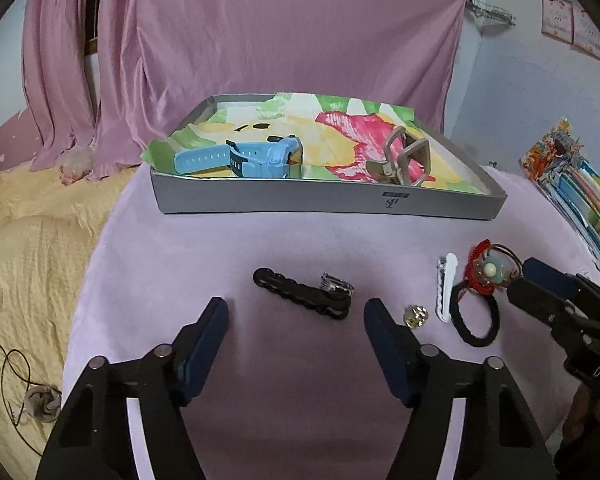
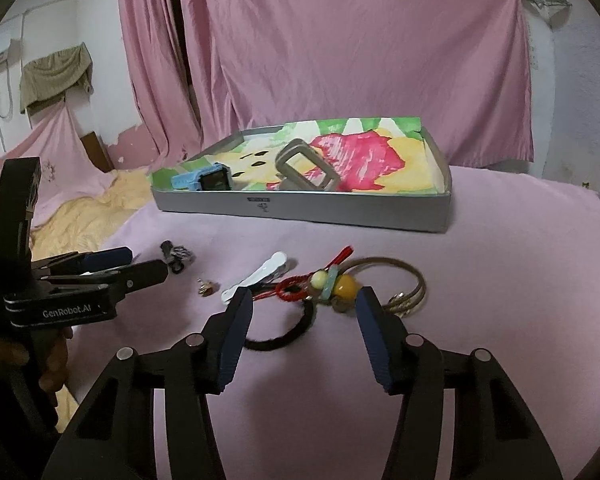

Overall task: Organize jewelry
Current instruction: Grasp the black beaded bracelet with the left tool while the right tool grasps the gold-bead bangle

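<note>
Black hair clip lies on the desk ahead of your left gripper, jaws part-open and empty.
Centre it before squeezing; your right gripper, also part-open, straddles the beaded red cord.

Two matching tools are being shown, each built from matte black angular frames. On the left hand-held gripper, dark blue ribbed pads are being carried by black fingers, and round silver pins are being displayed at the linkage joints. The same blue pads and silver pins are being shown on the right hand-held gripper. White lettering, "GenRobot.AI", is being seen along the left tool's side. A hand is being glimpsed around a black grip.
</note>
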### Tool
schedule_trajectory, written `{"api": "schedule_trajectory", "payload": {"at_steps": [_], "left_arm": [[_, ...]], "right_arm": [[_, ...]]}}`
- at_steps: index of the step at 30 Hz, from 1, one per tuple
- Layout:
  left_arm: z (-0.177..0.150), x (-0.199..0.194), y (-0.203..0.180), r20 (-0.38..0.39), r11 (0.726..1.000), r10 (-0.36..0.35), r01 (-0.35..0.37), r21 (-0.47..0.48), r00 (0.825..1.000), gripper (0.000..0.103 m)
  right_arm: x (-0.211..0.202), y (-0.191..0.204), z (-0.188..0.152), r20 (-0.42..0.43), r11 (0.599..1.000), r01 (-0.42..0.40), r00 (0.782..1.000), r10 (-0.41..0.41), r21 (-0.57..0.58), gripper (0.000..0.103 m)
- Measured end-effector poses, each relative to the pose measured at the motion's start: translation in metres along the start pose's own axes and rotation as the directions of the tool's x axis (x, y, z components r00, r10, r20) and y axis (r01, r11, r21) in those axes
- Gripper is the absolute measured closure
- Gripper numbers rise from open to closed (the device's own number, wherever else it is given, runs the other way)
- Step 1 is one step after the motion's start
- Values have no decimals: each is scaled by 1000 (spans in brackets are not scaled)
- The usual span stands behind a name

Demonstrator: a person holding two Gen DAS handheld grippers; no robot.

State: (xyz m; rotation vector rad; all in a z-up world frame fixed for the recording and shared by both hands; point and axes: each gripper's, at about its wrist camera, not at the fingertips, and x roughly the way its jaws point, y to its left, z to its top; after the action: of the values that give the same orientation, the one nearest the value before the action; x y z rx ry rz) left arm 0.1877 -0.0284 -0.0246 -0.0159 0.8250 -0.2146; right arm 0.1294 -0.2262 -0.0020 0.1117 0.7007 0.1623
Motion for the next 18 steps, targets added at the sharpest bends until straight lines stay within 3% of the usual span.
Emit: {"api": "schedule_trajectory", "payload": {"at_steps": [7,9,18], "left_arm": [[6,7,-5,-16,1000,-7,7,11,1000,42],[8,9,-7,-17,1000,-1,1,16,1000,52],[6,5,1,-21,1000,8,-8,3,1000,75]], "right_arm": [[15,-7,15,-59,1000,-12,998,14,28,63],[23,-9,17,-84,999,-14,996,18,40,64],[40,-15,21,-129,997,4,992,5,71,66]]}}
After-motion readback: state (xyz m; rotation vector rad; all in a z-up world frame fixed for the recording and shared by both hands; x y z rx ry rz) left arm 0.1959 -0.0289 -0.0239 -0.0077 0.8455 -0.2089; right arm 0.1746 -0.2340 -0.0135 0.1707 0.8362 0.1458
